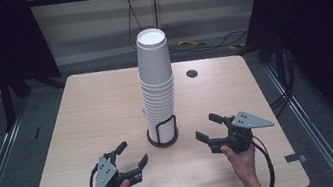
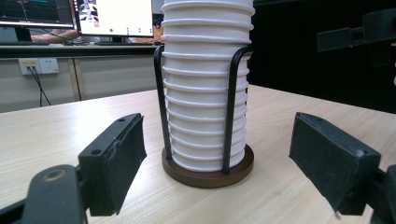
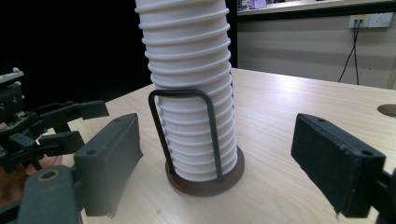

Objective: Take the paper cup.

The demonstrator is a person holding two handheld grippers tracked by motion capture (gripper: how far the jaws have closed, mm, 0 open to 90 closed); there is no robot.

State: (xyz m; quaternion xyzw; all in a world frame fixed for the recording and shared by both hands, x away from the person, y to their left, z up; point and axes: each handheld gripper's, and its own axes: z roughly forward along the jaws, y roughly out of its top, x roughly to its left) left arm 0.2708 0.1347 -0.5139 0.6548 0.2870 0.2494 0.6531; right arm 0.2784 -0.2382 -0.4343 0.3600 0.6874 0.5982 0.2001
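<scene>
A tall stack of white paper cups [image 1: 157,85] stands in a black wire holder on a round brown base [image 1: 163,138] at the middle of the wooden table [image 1: 82,117]. My left gripper [image 1: 132,154] rests low on the table, front left of the holder, jaws open with nothing between them. Front right of the holder, my right gripper [image 1: 207,126] is held a little above the table, also open and empty. In the left gripper view the cup stack [image 2: 205,107] stands just beyond the gripper [image 2: 217,154]. The right gripper view shows the stack [image 3: 191,93] ahead of the gripper [image 3: 215,154].
A round cable hole [image 1: 192,74] sits in the table at the back right. Cables [image 1: 207,42] lie on the floor behind the table. Dark frame posts stand at both sides. The left gripper [image 3: 70,121] appears at the left of the right gripper view.
</scene>
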